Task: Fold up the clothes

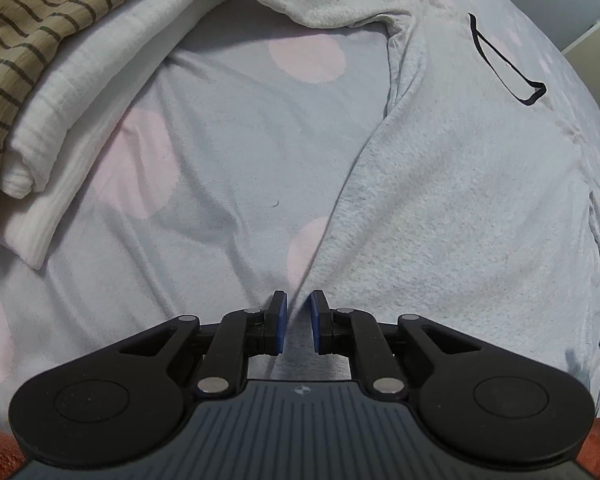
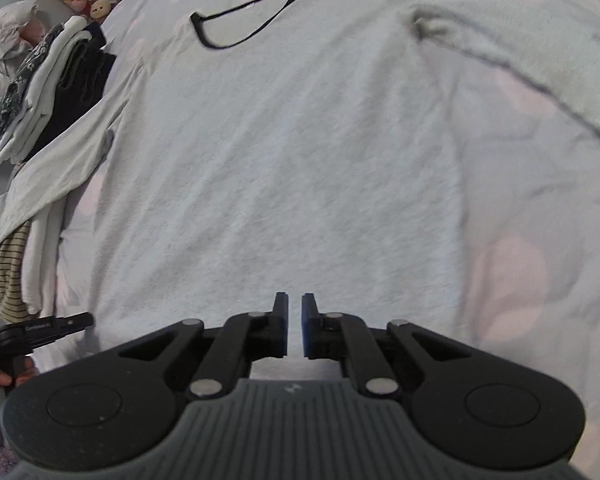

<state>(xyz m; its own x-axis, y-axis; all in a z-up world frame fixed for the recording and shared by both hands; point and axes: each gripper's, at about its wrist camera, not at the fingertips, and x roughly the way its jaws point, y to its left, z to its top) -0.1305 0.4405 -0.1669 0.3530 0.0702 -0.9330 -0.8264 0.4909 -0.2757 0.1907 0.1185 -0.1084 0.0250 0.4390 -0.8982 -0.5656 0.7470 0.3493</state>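
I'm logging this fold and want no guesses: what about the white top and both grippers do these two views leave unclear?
- Left wrist view: the white top runs off the right edge; its hem is hidden behind the left gripper.
- Left wrist view: whether the fingers pinch fabric cannot be told.
- Right wrist view: the right gripper covers the hem; the sleeve is cut by the edge.

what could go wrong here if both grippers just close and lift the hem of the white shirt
The left gripper straddles the white shirt's side edge, right where the spotted bedsheet shows, so it may pinch sheet too. One sleeve drapes over the folded pile; lifting could drag that pile. The right gripper looks nearly shut, so it may catch little cloth.
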